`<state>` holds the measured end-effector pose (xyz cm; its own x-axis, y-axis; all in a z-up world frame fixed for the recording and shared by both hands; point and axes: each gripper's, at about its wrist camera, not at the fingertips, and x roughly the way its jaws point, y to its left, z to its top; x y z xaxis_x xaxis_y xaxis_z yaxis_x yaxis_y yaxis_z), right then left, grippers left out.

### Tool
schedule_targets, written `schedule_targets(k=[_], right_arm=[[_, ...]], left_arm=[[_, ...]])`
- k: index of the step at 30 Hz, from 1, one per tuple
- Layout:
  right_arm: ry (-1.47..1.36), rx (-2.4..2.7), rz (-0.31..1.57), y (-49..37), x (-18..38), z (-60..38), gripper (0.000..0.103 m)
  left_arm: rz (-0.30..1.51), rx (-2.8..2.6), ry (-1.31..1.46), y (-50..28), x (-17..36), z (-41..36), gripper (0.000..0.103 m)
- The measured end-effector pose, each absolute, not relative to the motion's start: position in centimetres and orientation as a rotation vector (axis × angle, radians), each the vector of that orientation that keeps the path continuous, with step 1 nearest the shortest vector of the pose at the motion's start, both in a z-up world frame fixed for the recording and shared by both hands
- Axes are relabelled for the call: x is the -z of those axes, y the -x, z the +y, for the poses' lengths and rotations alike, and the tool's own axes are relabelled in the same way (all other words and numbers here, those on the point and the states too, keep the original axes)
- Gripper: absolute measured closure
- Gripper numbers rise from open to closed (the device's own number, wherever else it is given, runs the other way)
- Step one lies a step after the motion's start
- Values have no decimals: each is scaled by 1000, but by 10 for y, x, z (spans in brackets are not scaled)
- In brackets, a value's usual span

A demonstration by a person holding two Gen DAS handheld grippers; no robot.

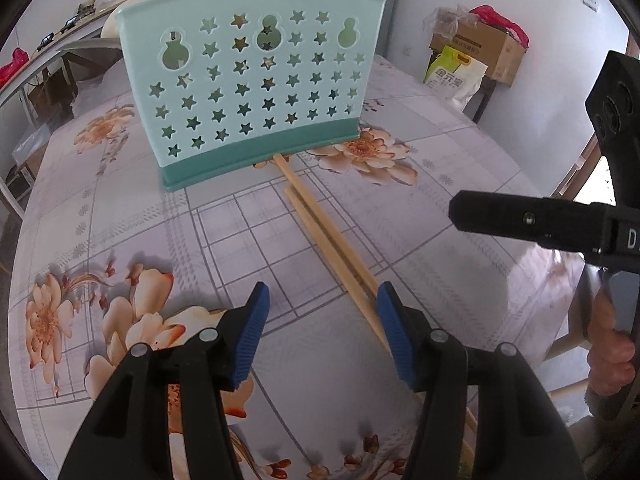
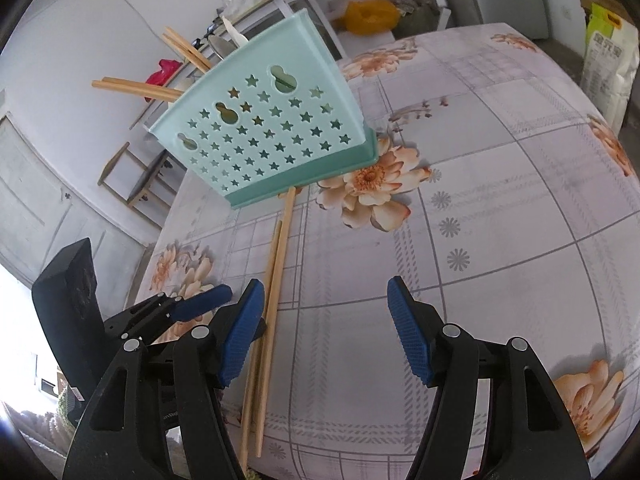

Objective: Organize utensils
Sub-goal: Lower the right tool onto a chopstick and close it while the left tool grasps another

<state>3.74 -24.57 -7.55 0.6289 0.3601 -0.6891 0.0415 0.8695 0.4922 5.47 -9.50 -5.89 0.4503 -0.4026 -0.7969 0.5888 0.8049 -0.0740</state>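
Two chopsticks (image 1: 332, 244) lie side by side on the flowered bench (image 1: 132, 216), their far ends touching the base of the green holder (image 1: 256, 92) (which already carries a few utensils). The left claw (image 1: 322, 336) hangs released near their close ends; the right claw (image 2: 326, 332) is also released, just beside them. Judged step: picking up this pair. Next, one claw must straddle both sticks, clench, then lift them over the holder's rim.
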Motion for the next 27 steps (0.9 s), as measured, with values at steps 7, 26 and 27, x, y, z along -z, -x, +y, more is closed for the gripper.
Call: schedule_targets(k=[7,26,27], right_arm=[[-506,-184,897,-38,80,-246,41],[-321,-274,946,-51,78,-193,47],[-296,-273,950,-52,79,-188,48]], left_arm=[[902,583,-266,-57,60,-92,48],[885,424,-244,-77,60,-49,82],[886,421,-240,-77,60,-47,83]])
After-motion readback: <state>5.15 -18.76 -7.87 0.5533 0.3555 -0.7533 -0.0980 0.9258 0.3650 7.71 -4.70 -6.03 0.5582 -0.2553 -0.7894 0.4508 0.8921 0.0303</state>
